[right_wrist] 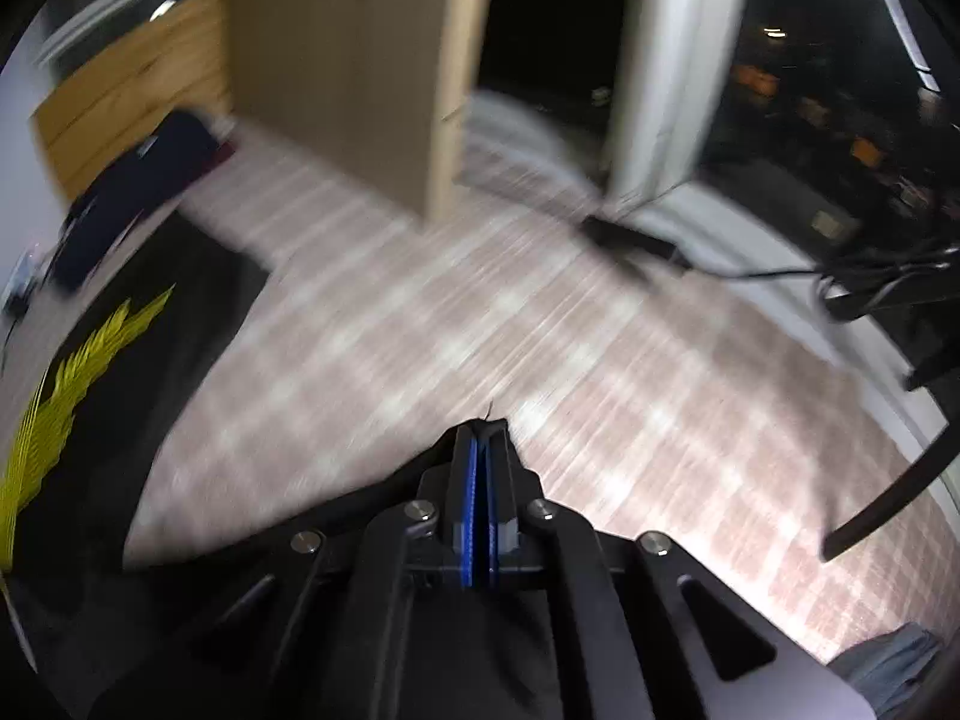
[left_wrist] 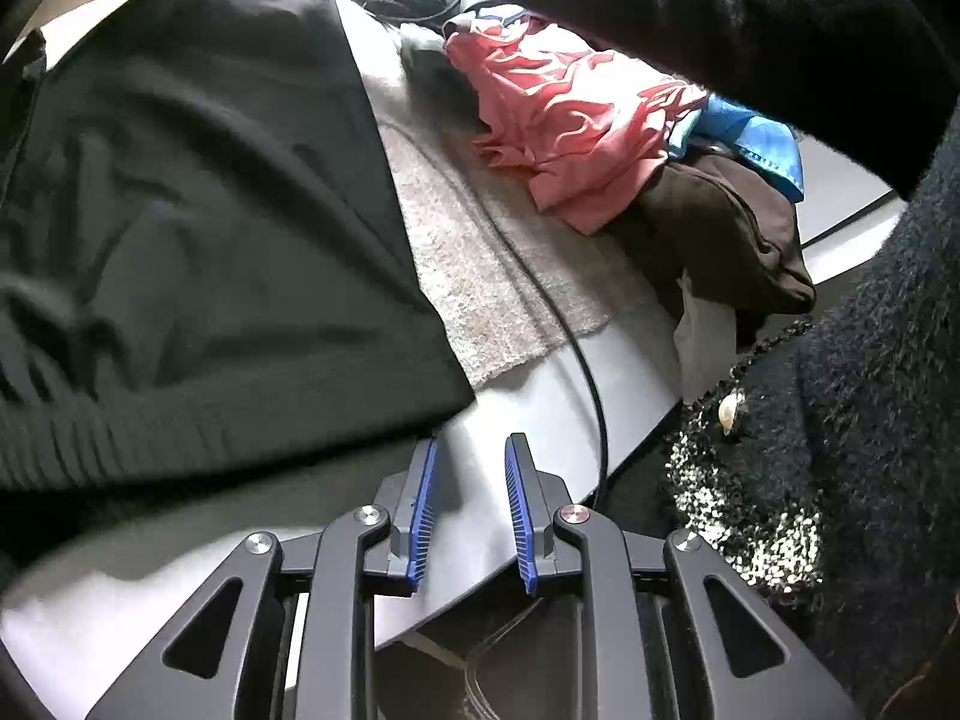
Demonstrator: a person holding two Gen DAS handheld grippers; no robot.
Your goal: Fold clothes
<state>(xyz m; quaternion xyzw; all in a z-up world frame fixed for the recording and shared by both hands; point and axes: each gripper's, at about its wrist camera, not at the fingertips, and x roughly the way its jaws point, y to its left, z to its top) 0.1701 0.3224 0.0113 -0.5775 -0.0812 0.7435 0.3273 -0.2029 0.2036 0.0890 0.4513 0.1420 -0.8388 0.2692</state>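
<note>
Left wrist view: black top [left_wrist: 198,228] lies spread across the left of the table [left_wrist: 540,414], ribbed hem [left_wrist: 180,438] toward the camera, right edge running over a pale knit [left_wrist: 474,264]. Left gripper [left_wrist: 471,450] hangs just off the hem's right corner, jaws a small way apart, nothing between them, only bare table showing in the gap. Behind: heap of pink [left_wrist: 570,120], blue [left_wrist: 756,138] and brown [left_wrist: 720,234] garments, unfolded. Black cable [left_wrist: 576,348] crosses the knit and table just right of the top. The person's fuzzy dark sleeve [left_wrist: 810,30] fills the upper right.

Right wrist view: heavily blurred. Right gripper [right_wrist: 480,426] has jaws together; a thin dark wisp sticks out at the tips, cannot tell if cloth is pinched. Black fabric [right_wrist: 120,420] with a yellow print [right_wrist: 60,396] lies left and under the gripper, on a checked pink-white surface [right_wrist: 540,330]. Can't say if it's the same garment as the top.

Handling, my read: top is light, limp knit, no stiffness, will sag and drag rather than slide clean. Not fragile. Hem rib is thickest and grippiest, so take the corner there, pads across the rib, single layer. Opposite corner for the other gripper. Watch the cable and the knit underneath; easy to pinch both.
</note>
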